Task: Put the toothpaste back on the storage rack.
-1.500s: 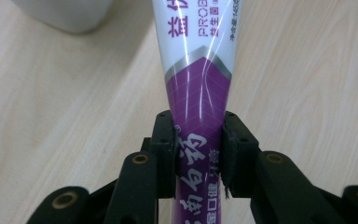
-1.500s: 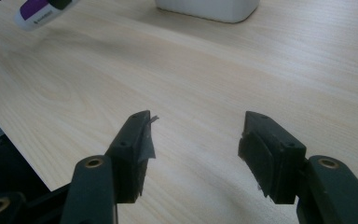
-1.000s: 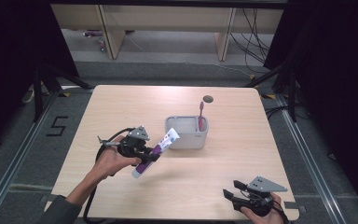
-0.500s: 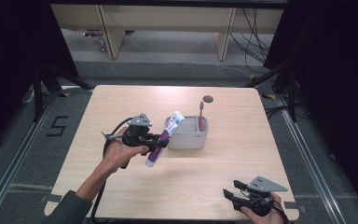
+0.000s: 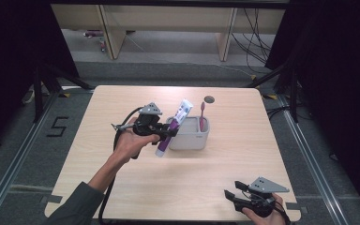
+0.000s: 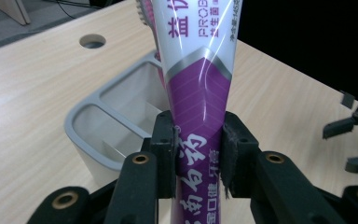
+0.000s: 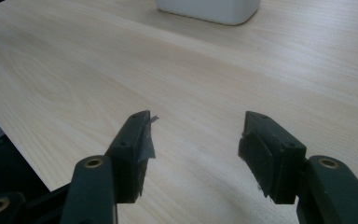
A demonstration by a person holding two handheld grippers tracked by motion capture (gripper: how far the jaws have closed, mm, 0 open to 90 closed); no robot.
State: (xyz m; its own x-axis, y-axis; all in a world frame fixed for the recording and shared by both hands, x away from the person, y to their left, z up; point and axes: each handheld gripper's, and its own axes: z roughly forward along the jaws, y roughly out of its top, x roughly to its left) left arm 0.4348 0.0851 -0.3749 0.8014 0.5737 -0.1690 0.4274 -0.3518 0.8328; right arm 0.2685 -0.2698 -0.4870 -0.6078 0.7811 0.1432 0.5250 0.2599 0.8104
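Observation:
A white and purple toothpaste tube [image 5: 171, 129] [image 6: 198, 93] is tilted, its white end up and to the right, with my left gripper [image 5: 165, 132] [image 6: 198, 156] shut on its purple lower half. It hangs just left of and above a grey holder box [image 5: 191, 135] [image 6: 116, 126] with inner compartments. A pink toothbrush [image 5: 202, 116] stands upright in the box's right side. Near the table's front right edge my right gripper [image 5: 230, 197] [image 7: 196, 140] stands open over bare wood, nothing between its jaws.
The light wooden table [image 5: 122, 187] has a round cable hole [image 5: 209, 99] [image 6: 92, 41] behind the box. Dark floor and table legs lie beyond the far edge. In the left gripper view the other gripper [image 6: 354, 135] shows at the right.
My left gripper has carried the toothpaste tube up and to the right, from the table's left middle to beside the grey box, and the tube stands steeper. The right gripper has not moved.

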